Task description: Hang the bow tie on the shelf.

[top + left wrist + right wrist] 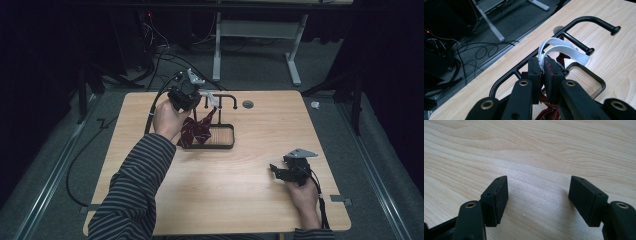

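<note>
Our left gripper (543,65) pinches the white ribbon loop (564,48) of a dark red patterned cloth (196,131), just short of the black metal rack (584,21) near the table's far edge; our right gripper (537,200) rests wide open.

A dark red patterned necktie (192,131) with a white strap loop (564,50) hangs over the black rack's tray (226,145).

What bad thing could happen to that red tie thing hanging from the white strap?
The left tongs pinch only the thin white strap, so it might slip out and drop the dark red tie. The strap sits close to the black rack and could snag on a peg. A hard tug might tip the rack.
</note>
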